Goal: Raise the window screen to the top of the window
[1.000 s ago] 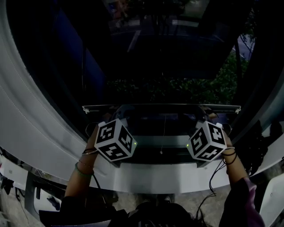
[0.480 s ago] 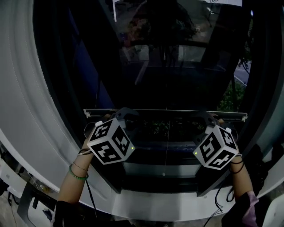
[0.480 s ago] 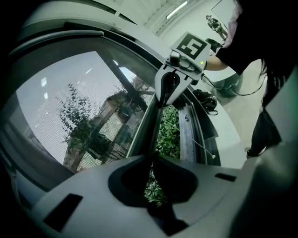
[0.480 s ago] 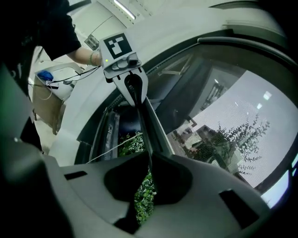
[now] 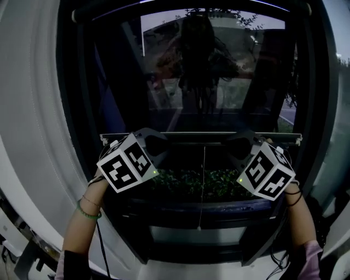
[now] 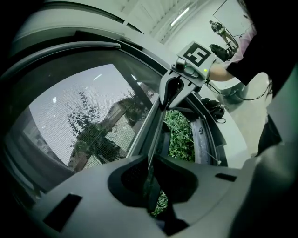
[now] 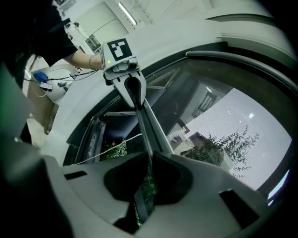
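The window screen (image 5: 202, 82) is a dark mesh with a pale bottom bar (image 5: 199, 133) that runs level across the window, about halfway up. My left gripper (image 5: 155, 143) is shut on the bar near its left end. My right gripper (image 5: 236, 145) is shut on it near the right end. In the left gripper view the bar (image 6: 156, 116) runs from my left gripper (image 6: 150, 179) up to the right gripper (image 6: 174, 88). The right gripper view mirrors this: the bar (image 7: 145, 125) leaves my right gripper (image 7: 148, 179) toward the left gripper (image 7: 125, 81). A thin pull cord (image 5: 202, 180) hangs from the bar's middle.
The white window frame (image 5: 38, 136) curves round both sides. A dark housing (image 5: 191, 8) crosses the top of the opening. Green bushes (image 5: 186, 183) show in the gap under the bar, above the sill (image 5: 197, 235). The glass reflects a person.
Both grippers have risen with the bar. The gap between the bar and the sill has grown and more greenery shows. The top of the window has come into the head view.
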Motion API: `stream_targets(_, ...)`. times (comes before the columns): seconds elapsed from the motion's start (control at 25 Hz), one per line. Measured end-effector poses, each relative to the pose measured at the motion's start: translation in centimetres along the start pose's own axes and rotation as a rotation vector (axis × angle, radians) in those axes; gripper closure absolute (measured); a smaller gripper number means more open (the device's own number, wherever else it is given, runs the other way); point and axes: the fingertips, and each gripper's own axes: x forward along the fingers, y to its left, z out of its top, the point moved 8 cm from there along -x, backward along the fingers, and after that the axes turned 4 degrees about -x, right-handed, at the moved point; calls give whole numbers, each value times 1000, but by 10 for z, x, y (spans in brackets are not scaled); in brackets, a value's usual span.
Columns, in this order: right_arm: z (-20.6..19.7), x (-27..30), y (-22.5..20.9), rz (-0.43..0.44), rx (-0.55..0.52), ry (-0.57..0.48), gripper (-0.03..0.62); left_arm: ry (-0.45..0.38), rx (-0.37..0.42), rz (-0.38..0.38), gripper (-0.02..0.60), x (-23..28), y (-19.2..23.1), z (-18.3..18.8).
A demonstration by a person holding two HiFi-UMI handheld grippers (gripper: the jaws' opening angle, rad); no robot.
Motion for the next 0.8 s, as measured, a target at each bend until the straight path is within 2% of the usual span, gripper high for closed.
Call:
stream_targets(0.12,11,-7,-19,-23,-12,-1,562,-10,10,13,545,-10,17,13)
stream_targets(0.28,33,-18,-57,-104,-61,12,562,-31,32,99,543,-29,51,36)
stream_targets(0.44,52,-27,-94,-138,-76,16,562,-32,32,143,540,-45,84,61)
stream_targets(0.64,70,-34,-133,-160,-98,24,562,19,85,182,540,-59,118,90)
stream_targets(0.8,85,-43,-163,-202,-109,26,562,39,137,245,540,-71,141,111)
